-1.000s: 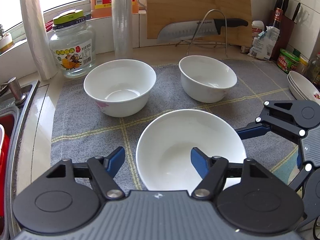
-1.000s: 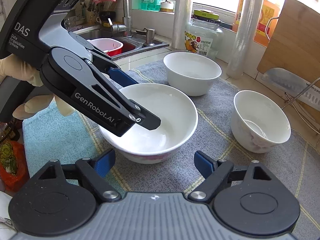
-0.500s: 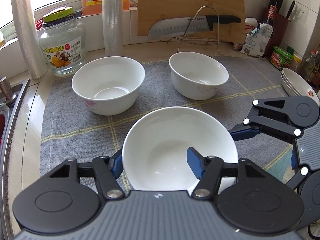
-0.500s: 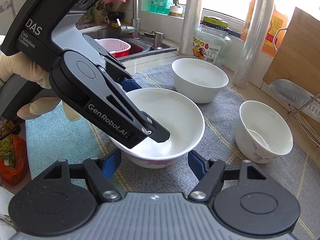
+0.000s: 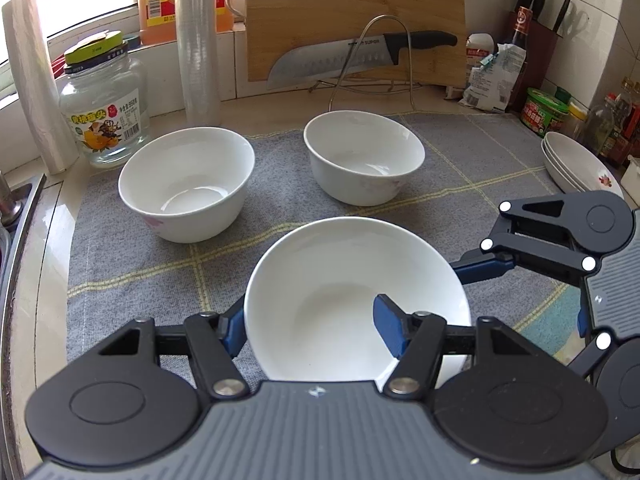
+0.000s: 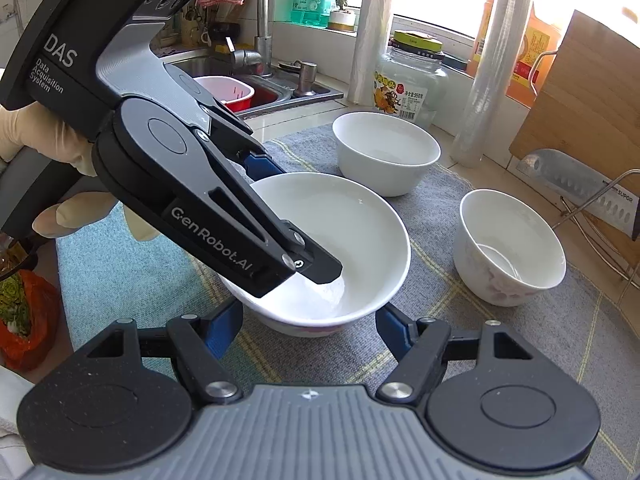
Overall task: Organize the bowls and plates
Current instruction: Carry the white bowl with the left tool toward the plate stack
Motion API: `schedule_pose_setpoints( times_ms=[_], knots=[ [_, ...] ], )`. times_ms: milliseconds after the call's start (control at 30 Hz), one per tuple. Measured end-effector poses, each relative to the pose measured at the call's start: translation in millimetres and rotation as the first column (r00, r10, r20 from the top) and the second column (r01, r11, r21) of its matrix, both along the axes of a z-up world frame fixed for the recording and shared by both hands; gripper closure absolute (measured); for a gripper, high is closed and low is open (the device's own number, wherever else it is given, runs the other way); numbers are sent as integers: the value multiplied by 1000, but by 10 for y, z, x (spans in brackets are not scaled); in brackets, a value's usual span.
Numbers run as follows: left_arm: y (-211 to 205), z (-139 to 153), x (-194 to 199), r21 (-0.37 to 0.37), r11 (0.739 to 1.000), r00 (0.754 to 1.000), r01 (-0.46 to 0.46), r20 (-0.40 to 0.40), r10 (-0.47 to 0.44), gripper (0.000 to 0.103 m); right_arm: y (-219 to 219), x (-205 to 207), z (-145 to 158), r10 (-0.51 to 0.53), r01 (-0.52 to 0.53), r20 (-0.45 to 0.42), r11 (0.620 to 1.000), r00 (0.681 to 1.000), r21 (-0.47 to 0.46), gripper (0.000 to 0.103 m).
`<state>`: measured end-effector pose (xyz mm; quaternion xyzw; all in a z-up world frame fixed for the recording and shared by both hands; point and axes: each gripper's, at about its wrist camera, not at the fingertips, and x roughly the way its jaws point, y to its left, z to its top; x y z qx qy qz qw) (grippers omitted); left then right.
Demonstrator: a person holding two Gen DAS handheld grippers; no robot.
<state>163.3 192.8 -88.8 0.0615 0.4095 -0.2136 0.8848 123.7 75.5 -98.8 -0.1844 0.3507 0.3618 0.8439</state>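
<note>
Three white bowls stand on a grey checked cloth (image 5: 132, 256). The near bowl (image 5: 344, 292) is wide and shallow; it also shows in the right wrist view (image 6: 340, 232). My left gripper (image 5: 310, 326) is open and straddles its near-left rim, one blue finger outside, the other finger (image 5: 390, 330) inside. My right gripper (image 6: 308, 320) is open, its fingers on either side of the same bowl's near wall, apart from it. Two deeper bowls stand behind, left (image 5: 186, 182) and right (image 5: 362, 156). The left gripper's body (image 6: 208, 216) hides part of the near bowl.
A glass jar (image 5: 104, 108), two film rolls, a cutting board with a knife (image 5: 360, 52) on a wire stand line the back. Stacked plates (image 5: 576, 168) lie at the far right. A sink (image 6: 248, 88) lies to the left. A turquoise cloth (image 6: 120, 264) lies near the counter's front.
My left gripper has moved forward onto the near bowl's rim, so the rim now sits between its fingers. My right gripper has come closer to the same bowl.
</note>
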Motion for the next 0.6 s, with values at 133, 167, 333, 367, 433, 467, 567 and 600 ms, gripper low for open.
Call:
schedule_pose_setpoints(
  times_ms=[133, 167, 333, 367, 433, 467, 567, 600],
  knots=[
    [-153, 45, -13, -1, 999, 999, 36, 10, -36, 40, -148, -42, 18, -28, 28, -4, 1000, 1000, 1, 26],
    [-197, 53, -14, 0, 999, 999, 45, 12, -45, 40, -187, -54, 21, -35, 35, -2, 999, 999, -1, 26],
    [-447, 65, -2, -3, 996, 996, 89, 14, -89, 40, -404, -109, 31, -81, 81, -3, 997, 997, -10, 26],
    [-497, 68, 4, -4, 995, 995, 99, 15, -99, 40, -444, -119, 34, -90, 90, -4, 996, 996, -12, 26],
    [-610, 76, 11, -6, 993, 992, 122, 17, -122, 40, -538, -142, 49, -112, 112, -2, 994, 994, -13, 26],
    [-661, 80, 15, -9, 991, 991, 132, 17, -131, 40, -592, -155, 56, -124, 124, -3, 992, 992, -13, 26],
    [-836, 90, 22, -12, 986, 986, 168, 19, -167, 40, -736, -182, 68, -158, 158, -5, 987, 987, -18, 26],
    [-885, 91, 24, -15, 984, 984, 179, 19, -179, 40, -791, -198, 68, -171, 171, -4, 985, 985, -22, 26]
  ],
)
